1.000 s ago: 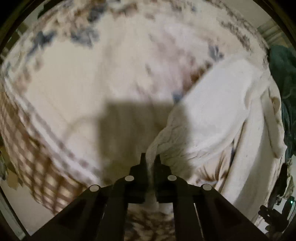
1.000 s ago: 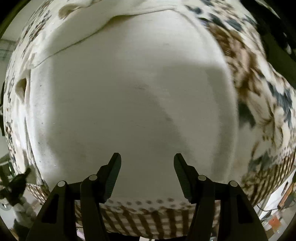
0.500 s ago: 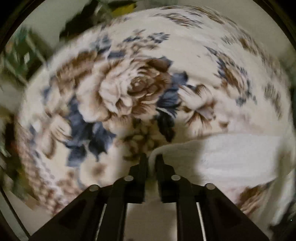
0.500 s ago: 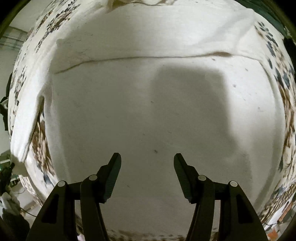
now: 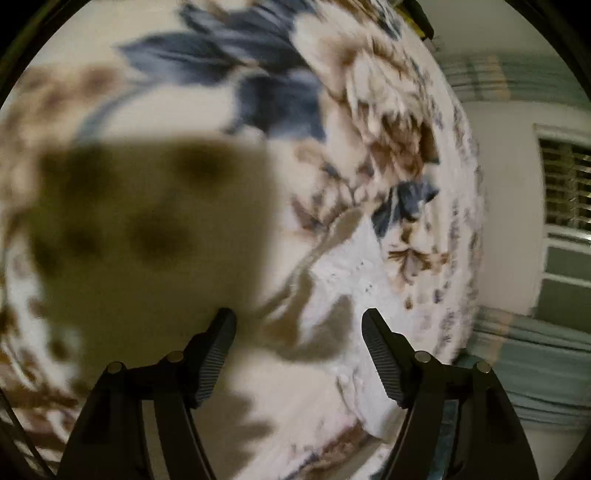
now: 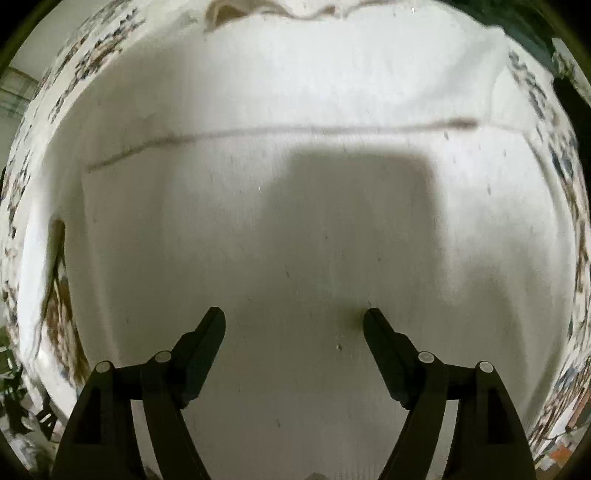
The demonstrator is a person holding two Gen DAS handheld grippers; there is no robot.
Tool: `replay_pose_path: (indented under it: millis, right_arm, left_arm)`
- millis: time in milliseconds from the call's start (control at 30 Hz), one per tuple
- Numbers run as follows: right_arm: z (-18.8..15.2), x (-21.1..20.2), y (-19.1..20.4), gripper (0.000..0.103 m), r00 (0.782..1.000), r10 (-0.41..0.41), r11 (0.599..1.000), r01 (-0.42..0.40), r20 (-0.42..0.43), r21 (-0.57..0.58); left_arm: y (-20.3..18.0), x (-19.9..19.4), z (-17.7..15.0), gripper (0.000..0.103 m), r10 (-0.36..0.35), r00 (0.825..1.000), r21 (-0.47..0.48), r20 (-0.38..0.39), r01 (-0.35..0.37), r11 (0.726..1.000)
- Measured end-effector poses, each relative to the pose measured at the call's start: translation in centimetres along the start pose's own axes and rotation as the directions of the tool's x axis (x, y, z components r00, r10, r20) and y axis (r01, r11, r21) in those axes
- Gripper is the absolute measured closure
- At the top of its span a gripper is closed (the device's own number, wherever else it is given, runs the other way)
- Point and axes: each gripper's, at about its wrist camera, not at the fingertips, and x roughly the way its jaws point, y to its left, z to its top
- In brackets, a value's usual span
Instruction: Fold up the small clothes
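A white knitted garment (image 6: 295, 206) lies spread flat on a floral blanket and fills the right wrist view, with a folded edge running across its upper part. My right gripper (image 6: 294, 321) is open and empty, just above the garment's middle. My left gripper (image 5: 298, 325) is open and empty over the blanket (image 5: 258, 92). A white piece of the garment (image 5: 347, 266) lies just ahead of it, between and to the right of its fingers. The left view is blurred.
The blanket with brown and blue flowers (image 6: 565, 177) surrounds the garment. Its edge drops off at the right of the left wrist view, where a wall and a window (image 5: 565, 192) show. A dark green cloth (image 6: 524, 33) lies at the far right.
My left gripper has let go of the white garment's edge and opened, and it has swung across the blanket. My right gripper stayed open and shifted a little over the garment.
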Motion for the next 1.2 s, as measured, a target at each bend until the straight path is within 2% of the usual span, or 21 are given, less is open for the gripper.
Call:
replay_pose_path:
  millis: [67,100,133,167,233,300,367,433,500,600,633,700,767,800,867,933,1033,1100,1133,1167,1200]
  right_arm:
    - [0.6,-0.2,0.4,0.024,1.0,0.008,1.0,-0.008,0.011,0.0]
    - [0.9,-0.4,0.4,0.024,1.0,0.01,1.0,-0.01,0.014,0.001]
    - [1.1,-0.5,0.4,0.024,1.0,0.012,1.0,-0.012,0.017,0.0]
    - [1.4,-0.6,0.5,0.024,1.0,0.013,1.0,-0.013,0.021,0.0]
    - [2.0,-0.5,1.1,0.024,0.999,0.005,1.0,-0.005,0.033,-0.005]
    - [2.6,-0.6,0.6,0.024,0.999,-0.016,1.0,0.016,0.047,-0.008]
    - [3.4,-0.7,-0.3,0.024,0.998,-0.026,1.0,0.026,0.06,0.0]
    - [4.2,-0.8,-1.2,0.024,0.997,-0.025,1.0,0.024,0.073,0.016]
    - [4.9,-1.0,-2.3,0.024,0.997,-0.022,0.999,0.019,0.078,0.034]
    - [6.0,-1.5,-4.3,0.024,0.997,-0.01,0.998,0.004,0.081,0.07]
    - [6.6,-1.9,-5.8,0.024,0.997,-0.002,0.996,-0.005,0.081,0.084]
    - [7.5,-2.8,-8.6,0.024,0.997,0.014,0.993,-0.024,0.081,0.117]
    - [8.3,-3.6,-11.3,0.024,0.996,0.028,0.987,-0.041,0.083,0.158]
    - [8.6,-3.9,-12.7,0.024,0.996,0.029,0.984,-0.043,0.084,0.174]
    - [9.1,-4.2,-14.7,0.024,0.996,0.03,0.977,-0.047,0.086,0.206]
    - [9.3,-4.5,-16.6,0.024,0.996,0.03,0.972,-0.049,0.085,0.231]
    - [10.0,-5.2,-20.5,0.024,0.996,0.038,0.966,-0.057,0.079,0.253]
    - [9.8,-4.9,-22.8,0.024,0.993,0.088,0.958,-0.106,0.077,0.265]
    - [9.8,-5.3,-24.6,0.024,0.99,0.118,0.953,-0.134,0.076,0.272]
    - [9.8,-5.6,-25.8,0.024,0.986,0.147,0.946,-0.162,0.075,0.281]
    - [9.5,-5.6,-26.1,0.024,0.982,0.171,0.939,-0.186,0.079,0.288]
  left_arm:
    - [-2.0,0.8,0.1,0.036,0.081,0.995,0.046,0.056,-0.084,0.995]
    - [-3.0,1.0,0.0,0.046,0.112,0.99,0.075,0.084,-0.119,0.99]
    - [-4.8,0.9,-0.3,0.064,0.175,0.975,0.143,0.135,-0.194,0.97]
    - [-6.3,0.9,-0.5,0.1,0.222,0.96,0.201,0.172,-0.255,0.946]
    - [-9.1,0.6,-1.6,0.099,0.249,0.935,0.293,0.25,-0.319,0.901]
    - [-12.3,0.1,-3.4,0.099,0.232,0.92,0.385,0.317,-0.348,0.855]
    - [-14.8,0.2,-5.2,0.099,0.22,0.913,0.447,0.343,-0.364,0.817]
    - [-17.5,0.2,-7.6,0.099,0.189,0.919,0.52,0.346,-0.355,0.777]
    - [-20.8,1.3,-10.9,0.099,0.165,0.931,0.607,0.325,-0.339,0.719]
    - [-26.2,3.9,-18.0,0.099,0.13,0.958,0.748,0.255,-0.28,0.601]
    - [-28.2,5.4,-21.6,0.099,0.116,0.97,0.8,0.213,-0.241,0.549]
    - [-31.1,8.0,-27.2,0.099,0.11,0.986,0.857,0.128,-0.166,0.488]
    - [-34.1,11.0,-34.7,0.099,0.103,0.995,0.907,0.008,-0.05,0.418]
    - [-35.2,12.1,-37.8,0.099,0.105,0.994,0.923,-0.038,-0.005,0.384]
    - [-37.5,14.1,-45.7,0.099,0.109,0.983,0.948,-0.146,0.108,0.299]
    - [-39.0,15.9,-53.3,0.099,0.135,0.961,0.953,-0.243,0.21,0.218]
    - [-39.8,18.4,-61.3,0.095,0.211,0.927,0.95,-0.309,0.288,0.125]
    - [-39.7,20.4,-65.2,0.093,0.284,0.903,0.945,-0.324,0.322,0.053]
    - [-39.6,20.8,-65.7,0.092,0.305,0.899,0.948,-0.313,0.318,0.035]
    - [-39.7,21.0,-65.9,0.082,0.317,0.906,0.956,-0.282,0.294,0.012]
    - [-39.8,20.8,-65.6,0.065,0.308,0.912,0.959,-0.271,0.283,0.008]
